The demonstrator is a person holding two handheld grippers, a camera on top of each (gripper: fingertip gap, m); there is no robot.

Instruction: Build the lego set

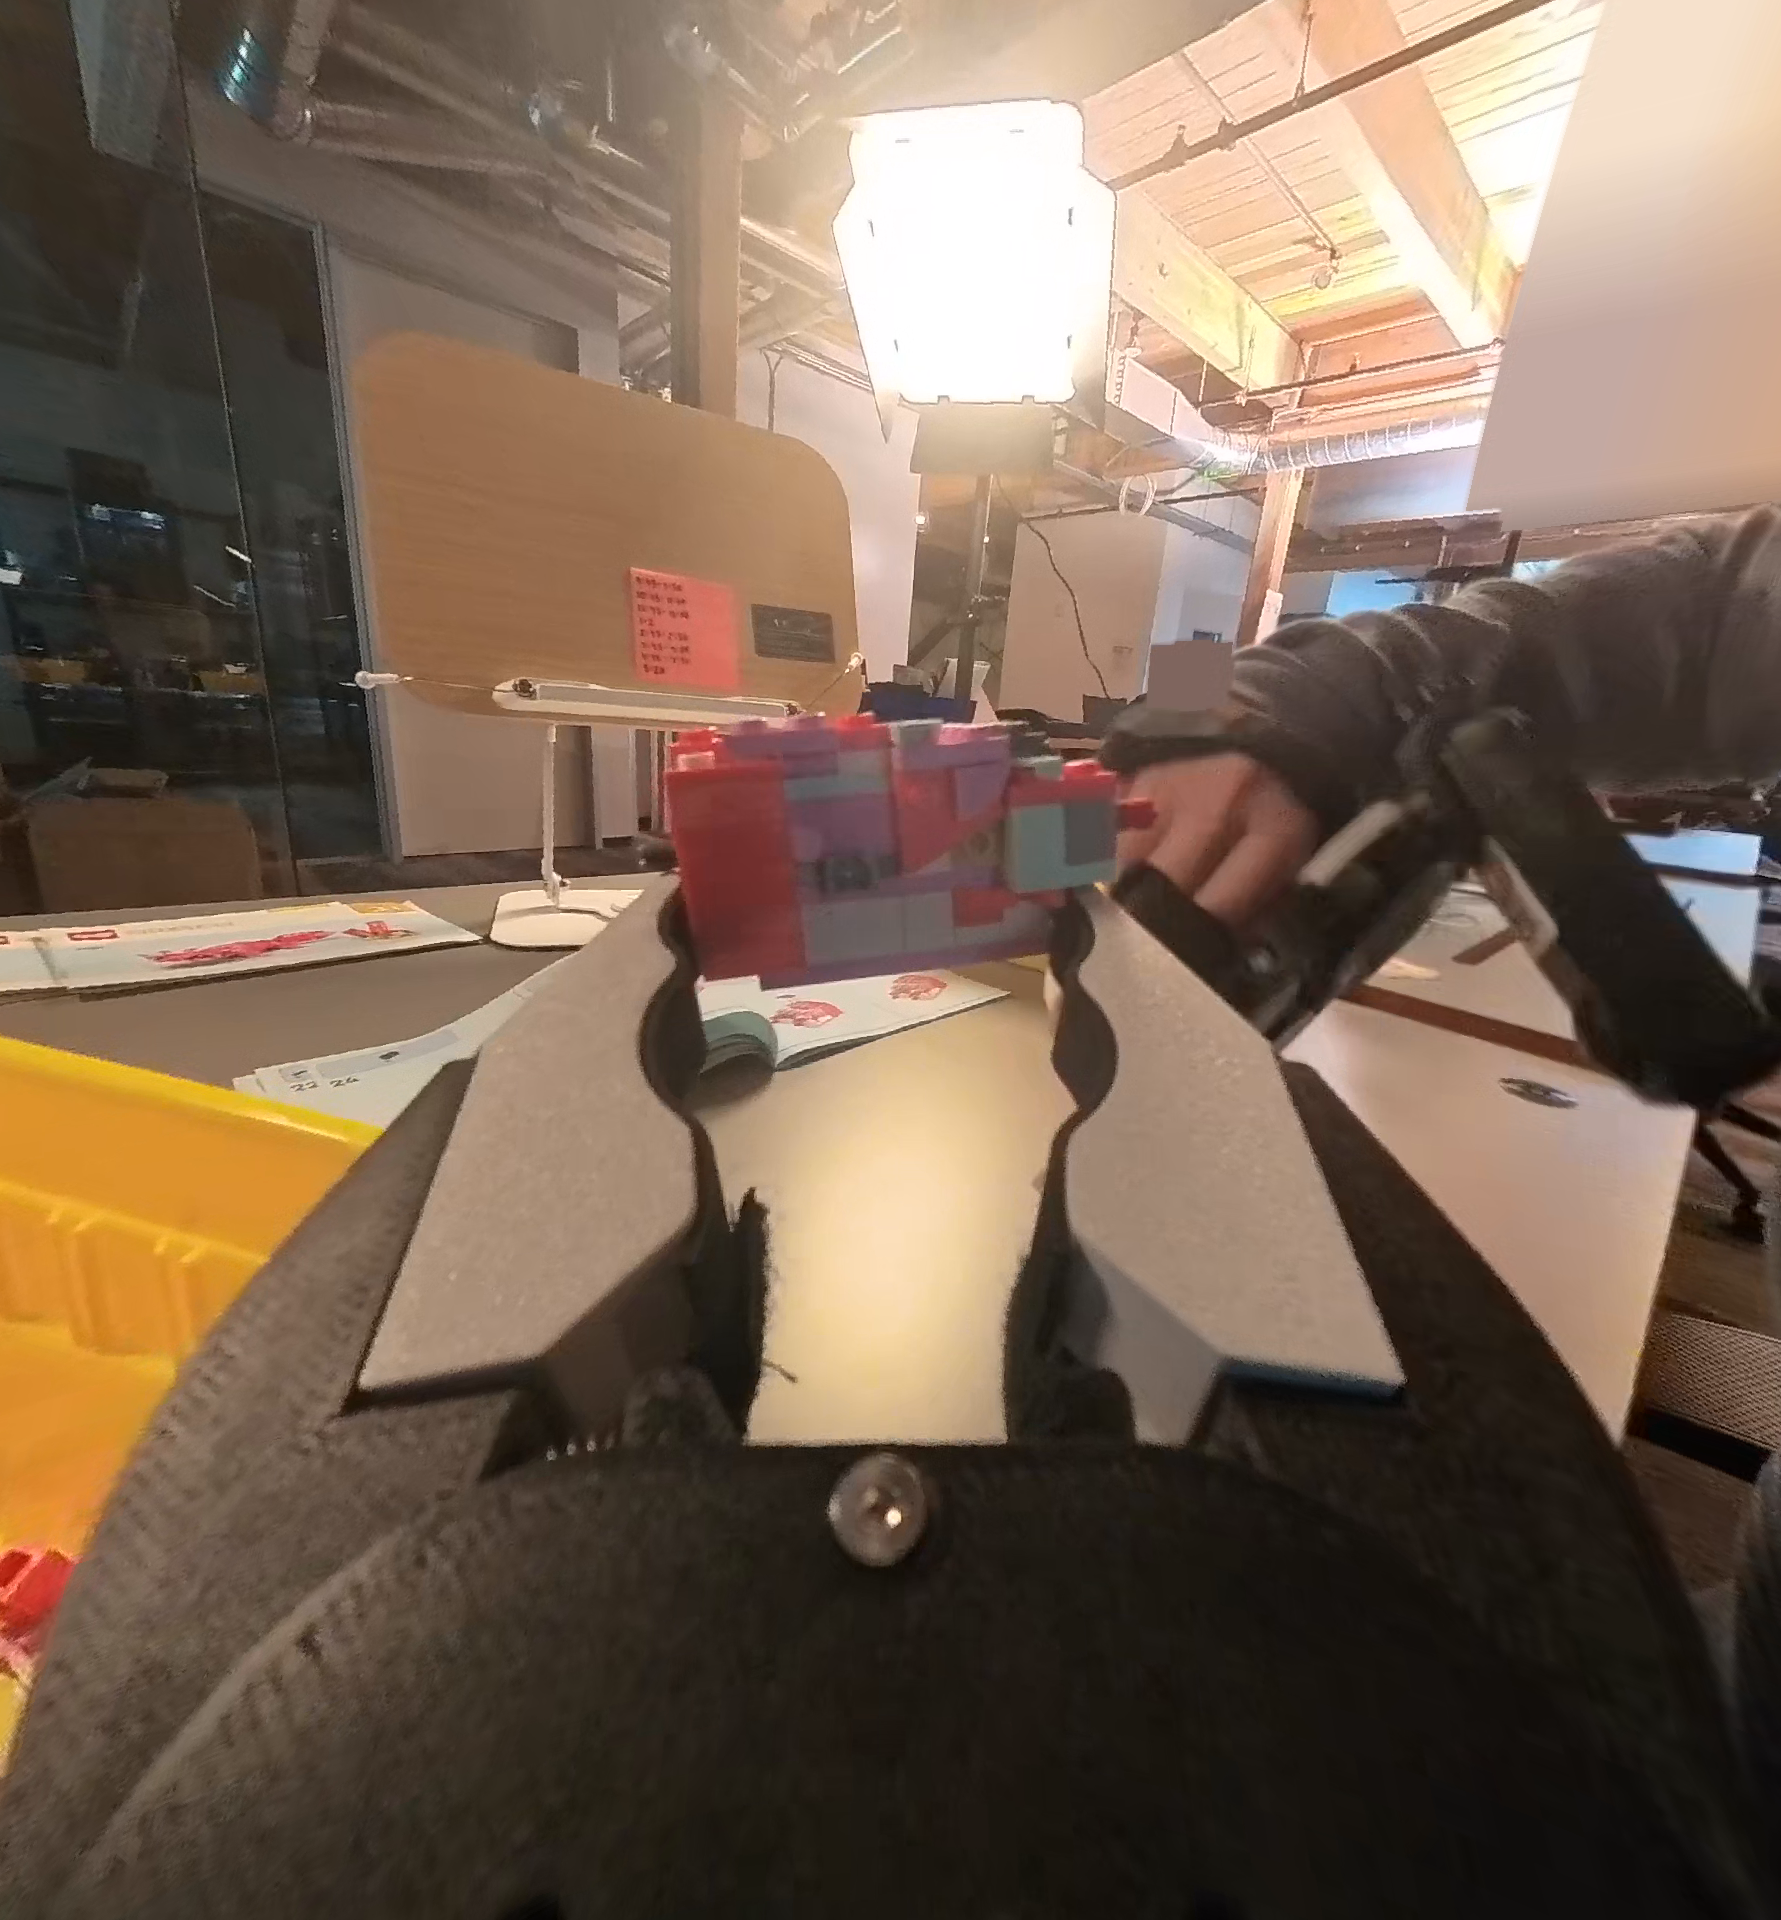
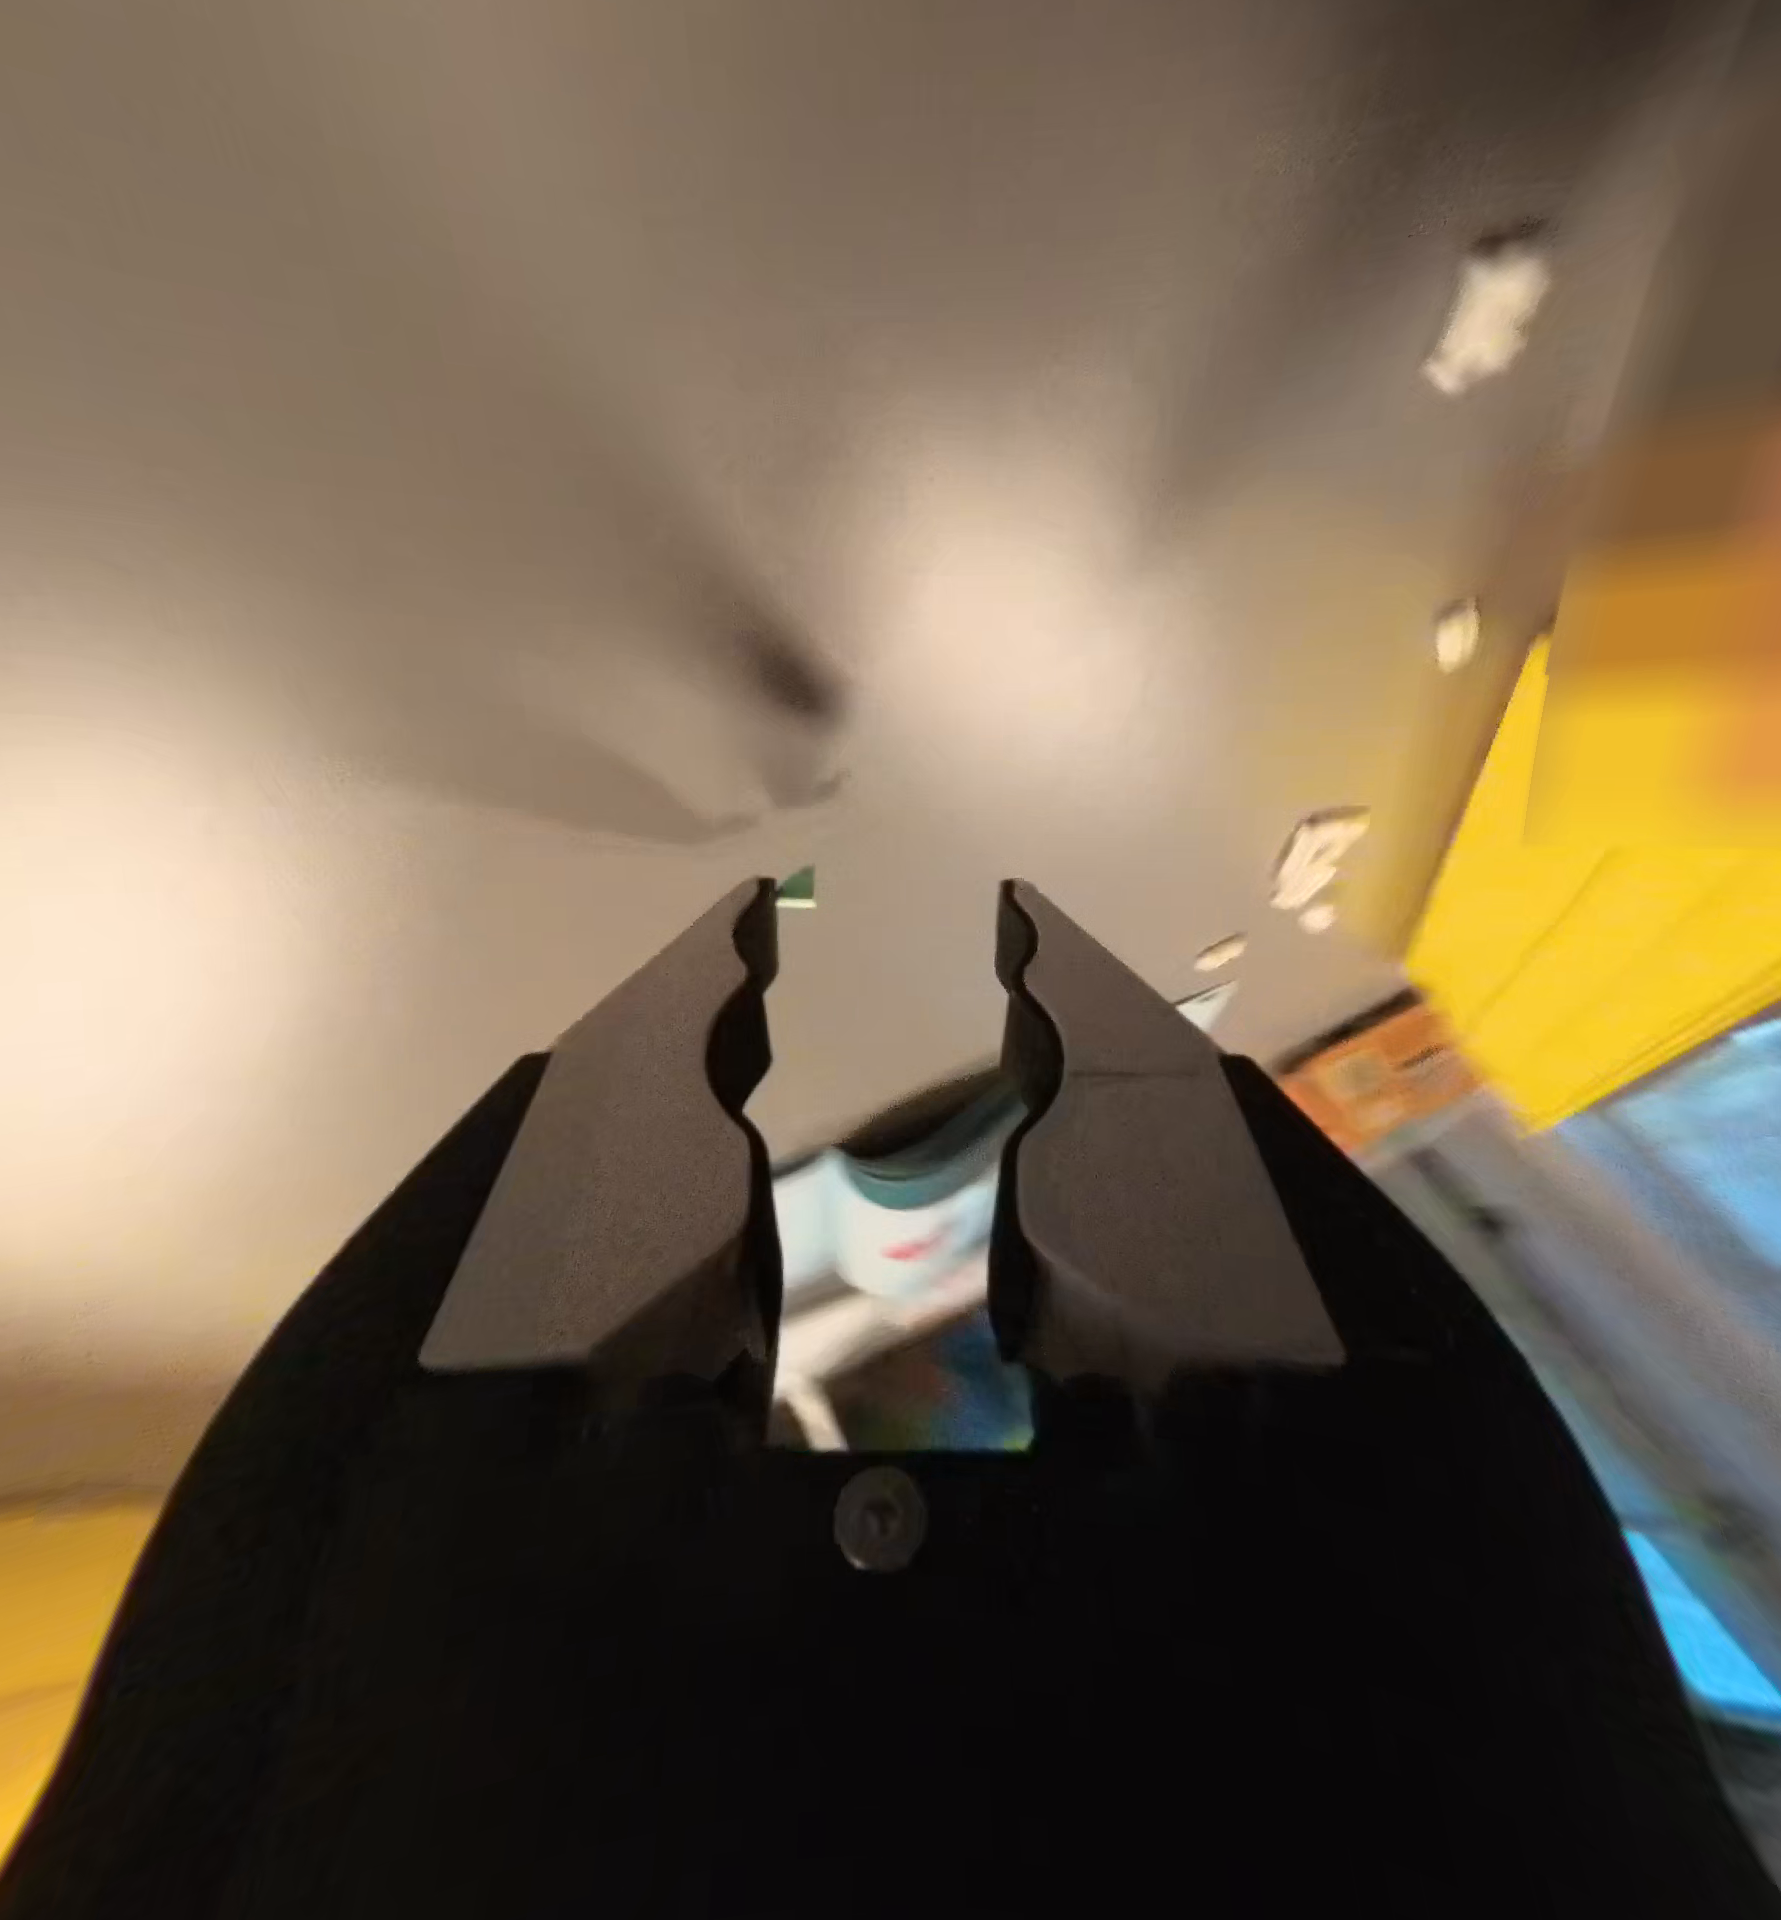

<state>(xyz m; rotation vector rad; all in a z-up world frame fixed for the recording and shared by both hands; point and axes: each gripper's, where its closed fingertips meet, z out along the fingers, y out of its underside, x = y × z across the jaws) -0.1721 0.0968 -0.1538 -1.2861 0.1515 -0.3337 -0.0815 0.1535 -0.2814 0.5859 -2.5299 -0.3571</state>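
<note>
Jaws of the left gripper [image 1: 870,914] are clamped on a brick model [image 1: 865,852] of red, purple and pale blue bricks, which is gripped at its lower corners between the two grey fingers [image 1: 595,1039] and is held up above the bench [image 1: 865,1195]. An open booklet [image 1: 844,1013] is seen lying on the bench just beneath the model, and a further printed sheet [image 1: 190,951] is laid flat to the left. A yellow bin [image 1: 86,1195] is seen at the lower left, with loose red pieces [image 1: 3,1600] near it. Close to the model's right end, a hand [image 1: 1218,831] in a dark sleeve is seen, wrapped round the handle of the other tool. Behind, a tilted wooden board [image 1: 574,520] with a pink note [image 1: 683,627] and a bright lamp [image 1: 969,249] are visible. Jaws of the right gripper [image 2: 886,894] are parted, and nothing is pressed between them; a small green piece [image 2: 799,886] is seen just beside the left fingertip, though contact cannot be judged through the blur. Beyond them the pale bench [image 2: 450,520] is smeared by motion, with small white bits [image 2: 1312,862] scattered to the right and something yellow [image 2: 1644,883] at the edge.
</note>
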